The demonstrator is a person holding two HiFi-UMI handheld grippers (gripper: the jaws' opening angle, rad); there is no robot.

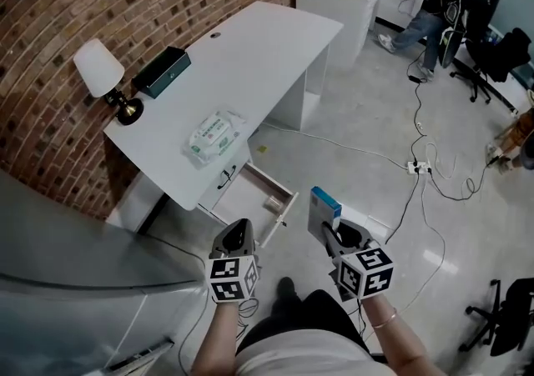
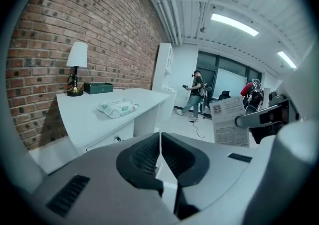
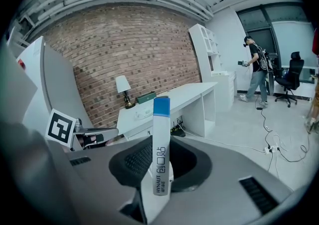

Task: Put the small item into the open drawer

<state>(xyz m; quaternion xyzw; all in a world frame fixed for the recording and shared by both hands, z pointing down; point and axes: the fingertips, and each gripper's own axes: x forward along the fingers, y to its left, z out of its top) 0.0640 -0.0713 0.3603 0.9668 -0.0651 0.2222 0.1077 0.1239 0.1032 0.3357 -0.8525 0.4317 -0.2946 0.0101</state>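
My right gripper [image 1: 331, 235] is shut on a small flat box [image 1: 322, 208], white with a blue top, held upright between the pads [image 3: 160, 144]. My left gripper [image 1: 239, 228] hangs beside it, shut with nothing in its jaws [image 2: 160, 145]. The open drawer [image 1: 280, 211] juts out from under the white desk [image 1: 267, 41], just ahead of both grippers. In the left gripper view the box [image 2: 229, 121] shows its printed back at the right. The drawer itself is hidden in both gripper views.
On the desk stand a lamp [image 1: 102, 74], a dark green box [image 1: 162, 71] and a pack of wipes [image 1: 214, 134]. A brick wall runs behind. Cables and a power strip [image 1: 417, 167] lie on the floor at right. A person [image 1: 434, 7] and office chairs are far back.
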